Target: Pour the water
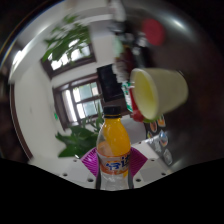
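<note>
A clear plastic bottle [114, 140] of orange drink, black-capped with a blue and white label, stands between my gripper's [113, 165] fingers. Both purple pads [91, 162] press on its lower body, so the fingers are shut on it. The whole view is tilted, and the bottle's black cap [109, 90] points toward a pale yellow-green cup [158, 92], which lies on its side in this view with its open mouth facing the cap, just beyond and to the right of the bottle's neck. No liquid is seen leaving the bottle.
A white table surface [40, 110] runs along the left behind the bottle. Green leafy plants [72, 40] and a window [82, 98] with dark frames show beyond. A red object [152, 32] sits above the cup.
</note>
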Tool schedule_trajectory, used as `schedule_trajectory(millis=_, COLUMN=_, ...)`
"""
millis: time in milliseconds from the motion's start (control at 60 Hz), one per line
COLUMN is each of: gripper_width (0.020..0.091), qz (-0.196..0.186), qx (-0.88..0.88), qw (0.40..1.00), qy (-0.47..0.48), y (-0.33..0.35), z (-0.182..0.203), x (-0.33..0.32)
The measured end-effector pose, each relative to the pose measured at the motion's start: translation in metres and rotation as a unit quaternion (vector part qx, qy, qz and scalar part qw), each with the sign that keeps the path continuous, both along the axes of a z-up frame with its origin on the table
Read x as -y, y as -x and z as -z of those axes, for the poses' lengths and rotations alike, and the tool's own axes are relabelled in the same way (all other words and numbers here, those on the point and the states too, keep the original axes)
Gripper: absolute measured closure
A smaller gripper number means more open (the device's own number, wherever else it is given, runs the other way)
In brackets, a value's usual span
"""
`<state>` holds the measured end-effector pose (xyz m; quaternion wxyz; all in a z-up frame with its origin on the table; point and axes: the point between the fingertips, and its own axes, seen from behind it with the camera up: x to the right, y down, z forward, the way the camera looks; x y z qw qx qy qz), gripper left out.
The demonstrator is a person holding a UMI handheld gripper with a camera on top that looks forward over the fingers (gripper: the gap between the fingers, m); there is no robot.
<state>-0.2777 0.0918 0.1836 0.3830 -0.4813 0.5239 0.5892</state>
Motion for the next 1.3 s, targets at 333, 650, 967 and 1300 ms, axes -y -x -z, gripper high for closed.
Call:
schedule_trajectory(millis=333, gripper_width=0.0740, qz=0.036, qx=0.569, qw=0.820, qy=-0.040, y=-0.077, z=-0.121, x=-0.005)
schedule_trajectory(millis=650, gripper_width=0.0734, qz=0.110, qx=0.747, qw=0.652, qy=0.073, y=-0.223, z=-0.098, x=-0.024)
schedule_trajectory(millis=967, gripper_width=0.0736, qz=0.099, qx=0.759, qw=0.623, qy=0.159, y=-0.300, z=0.000, x=-0.041)
schedule_trajectory(millis=1300, gripper_width=0.0719, qz=0.088, qx=0.767, qw=0.620, qy=0.142, y=-0.297, z=0.044, x=-0.049)
